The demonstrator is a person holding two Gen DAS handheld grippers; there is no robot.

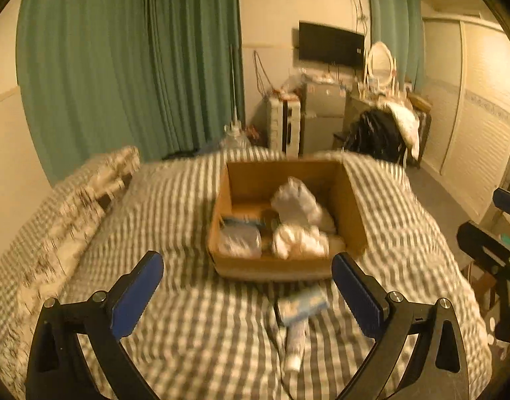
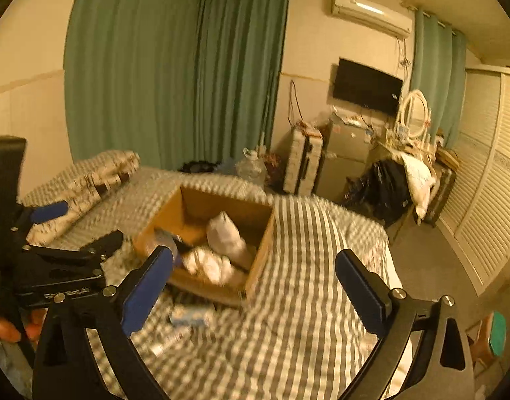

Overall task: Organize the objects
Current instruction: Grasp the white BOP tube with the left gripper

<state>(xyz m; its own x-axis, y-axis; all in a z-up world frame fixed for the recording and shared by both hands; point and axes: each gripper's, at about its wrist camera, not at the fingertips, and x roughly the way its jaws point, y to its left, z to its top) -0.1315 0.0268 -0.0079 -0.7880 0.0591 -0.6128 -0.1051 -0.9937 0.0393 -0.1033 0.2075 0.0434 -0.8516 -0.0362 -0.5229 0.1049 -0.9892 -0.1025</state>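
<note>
An open cardboard box (image 1: 350, 206) sits on the checked bed cover; it also shows in the right wrist view (image 2: 263, 250). Inside lie white crumpled bags (image 1: 300, 206) and a blue-and-white packet (image 1: 240, 238). In front of the box a small blue-white box (image 1: 301, 303) and a white tube (image 1: 295, 343) lie on the cover; they show blurred in the right wrist view (image 2: 190, 316). My left gripper (image 1: 248, 295) is open and empty above the cover, just short of them. My right gripper (image 2: 255, 290) is open and empty, to the right of the box.
A checked pillow (image 1: 71, 206) lies at the bed's left. Green curtains (image 1: 128, 66) hang behind. Past the bed's far end stand a small fridge (image 1: 321, 116), a suitcase (image 1: 283, 126), a cluttered dresser with mirror (image 1: 381, 66) and a chair with dark clothes (image 1: 378, 136). Louvred closet doors (image 2: 488, 183) stand right.
</note>
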